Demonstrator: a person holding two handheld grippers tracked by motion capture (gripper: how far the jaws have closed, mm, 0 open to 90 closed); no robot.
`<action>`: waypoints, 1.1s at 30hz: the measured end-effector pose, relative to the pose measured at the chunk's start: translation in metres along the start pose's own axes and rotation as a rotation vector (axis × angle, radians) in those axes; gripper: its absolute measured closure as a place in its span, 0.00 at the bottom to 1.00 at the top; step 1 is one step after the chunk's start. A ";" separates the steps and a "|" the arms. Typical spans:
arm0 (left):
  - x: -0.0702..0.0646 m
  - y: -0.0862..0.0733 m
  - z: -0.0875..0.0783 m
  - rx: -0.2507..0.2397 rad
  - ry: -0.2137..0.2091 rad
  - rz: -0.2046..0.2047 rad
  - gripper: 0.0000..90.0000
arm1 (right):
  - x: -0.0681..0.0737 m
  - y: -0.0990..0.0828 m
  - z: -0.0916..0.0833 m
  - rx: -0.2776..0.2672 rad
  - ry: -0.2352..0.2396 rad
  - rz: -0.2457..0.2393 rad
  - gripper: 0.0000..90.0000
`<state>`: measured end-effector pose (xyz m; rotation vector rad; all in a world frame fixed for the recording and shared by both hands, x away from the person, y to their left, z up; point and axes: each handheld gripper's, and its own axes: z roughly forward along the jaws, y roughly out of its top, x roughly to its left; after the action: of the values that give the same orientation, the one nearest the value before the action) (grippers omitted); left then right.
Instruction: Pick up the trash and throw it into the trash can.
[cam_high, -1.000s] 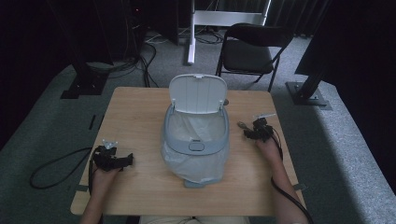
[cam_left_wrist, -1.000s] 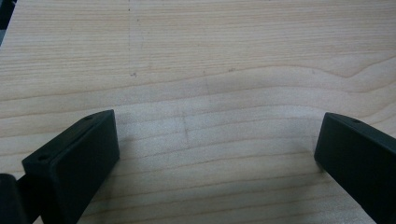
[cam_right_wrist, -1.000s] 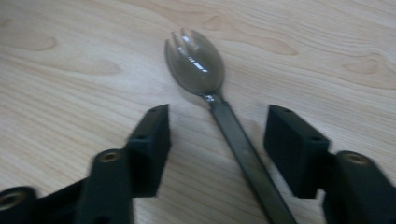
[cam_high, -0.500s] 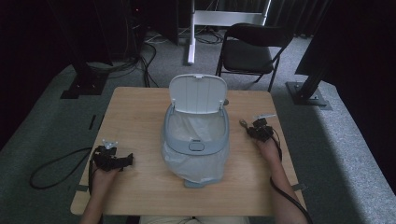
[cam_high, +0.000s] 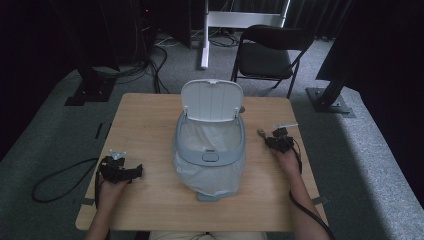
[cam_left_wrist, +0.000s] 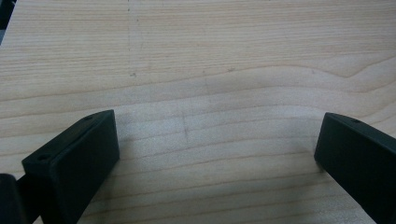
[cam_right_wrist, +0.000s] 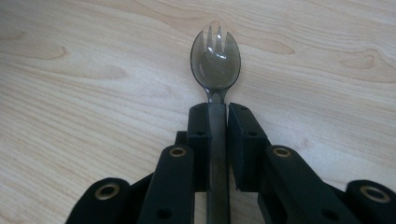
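Observation:
A smoky clear plastic spork (cam_right_wrist: 215, 60) lies along the wooden table, with its tined bowl pointing away from me. My right gripper (cam_right_wrist: 218, 109) is shut on the spork's handle, the pads pressing on both sides. In the high view the right gripper (cam_high: 270, 139) sits right of a pale blue bin, with the spork (cam_high: 261, 132) sticking out toward it. The bin (cam_high: 210, 150) has a white liner and stands at the table's middle with its lid (cam_high: 211, 100) raised. My left gripper (cam_high: 139, 171) rests near the front left, and its jaws (cam_left_wrist: 217, 140) stand open over bare wood.
The wooden table (cam_high: 145, 120) has bare room on both sides of the bin. A black folding chair (cam_high: 270, 55) stands beyond the far edge. A black cable (cam_high: 55, 180) loops on the floor at the left.
The right gripper's jaws look narrower than a second ago, now closed on the spork's handle. Both hands have kept their places.

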<state>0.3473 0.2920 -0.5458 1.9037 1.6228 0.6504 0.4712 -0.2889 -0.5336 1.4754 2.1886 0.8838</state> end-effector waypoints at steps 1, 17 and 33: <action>0.000 0.000 0.000 0.000 0.000 0.000 0.00 | 0.000 0.000 -0.001 0.000 0.003 0.001 0.88; 0.000 0.000 0.000 0.000 -0.001 0.002 0.00 | 0.010 -0.009 -0.042 -0.102 0.061 0.000 0.88; 0.000 0.000 0.000 0.002 -0.001 0.002 0.00 | 0.038 -0.010 -0.100 -0.211 0.107 -0.046 0.88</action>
<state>0.3471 0.2919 -0.5458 1.9070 1.6216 0.6494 0.3894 -0.2861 -0.4638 1.2999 2.1178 1.1629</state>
